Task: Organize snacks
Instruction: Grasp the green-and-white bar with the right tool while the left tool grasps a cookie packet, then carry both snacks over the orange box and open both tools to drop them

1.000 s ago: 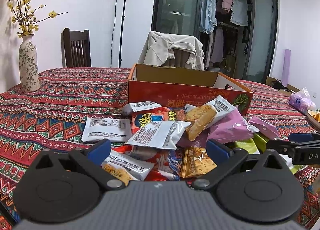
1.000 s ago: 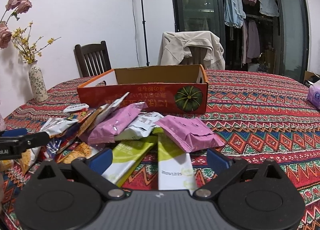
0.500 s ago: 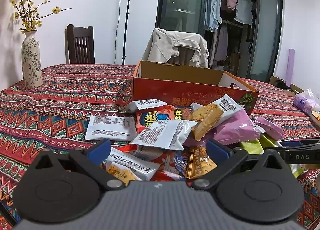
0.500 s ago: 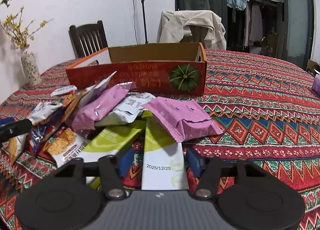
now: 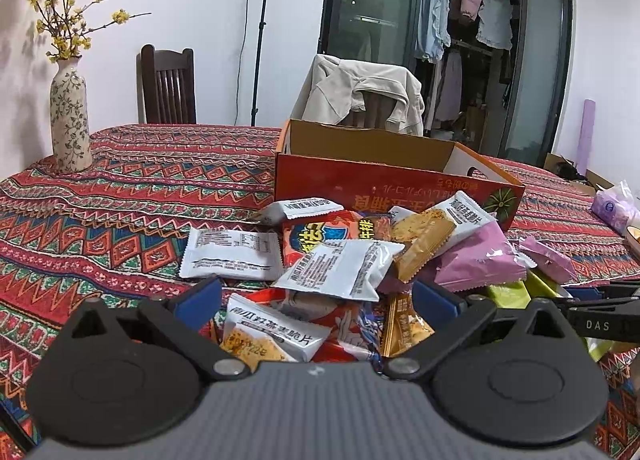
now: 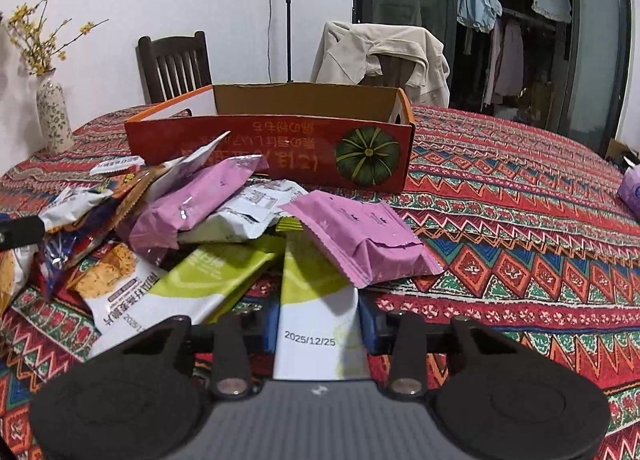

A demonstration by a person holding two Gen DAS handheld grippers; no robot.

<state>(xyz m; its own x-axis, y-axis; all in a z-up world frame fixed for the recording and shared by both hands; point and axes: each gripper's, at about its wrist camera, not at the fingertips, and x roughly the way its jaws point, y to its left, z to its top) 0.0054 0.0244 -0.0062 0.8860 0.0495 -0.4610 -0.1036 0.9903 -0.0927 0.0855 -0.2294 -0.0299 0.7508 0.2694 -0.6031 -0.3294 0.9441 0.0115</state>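
The surface [image 6: 520, 195], under a patterned cloth, carried an open cardboard box [image 6: 272, 147] with a heap of snack packets before it. At the heap's near edge lay a green-and-white packet [image 6: 316, 312]. The right hand-held gripper [image 6: 320, 326] had just been closing and pinched its sides; light, crinkly and slippery, it seemed best gripped across its flat sealed end. The left hand-held gripper [image 5: 316, 296] stood spread above other packets.

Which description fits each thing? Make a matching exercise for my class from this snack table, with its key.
Things:
1. box
2. vase
3. green-white packet
4. left gripper

Descriptions:
A. between the right gripper's blue fingers
B. open above the pile
C. holds yellow flowers
D. red, pumpkin picture

Pairs: 1-D, 2-C, 3-A, 4-B
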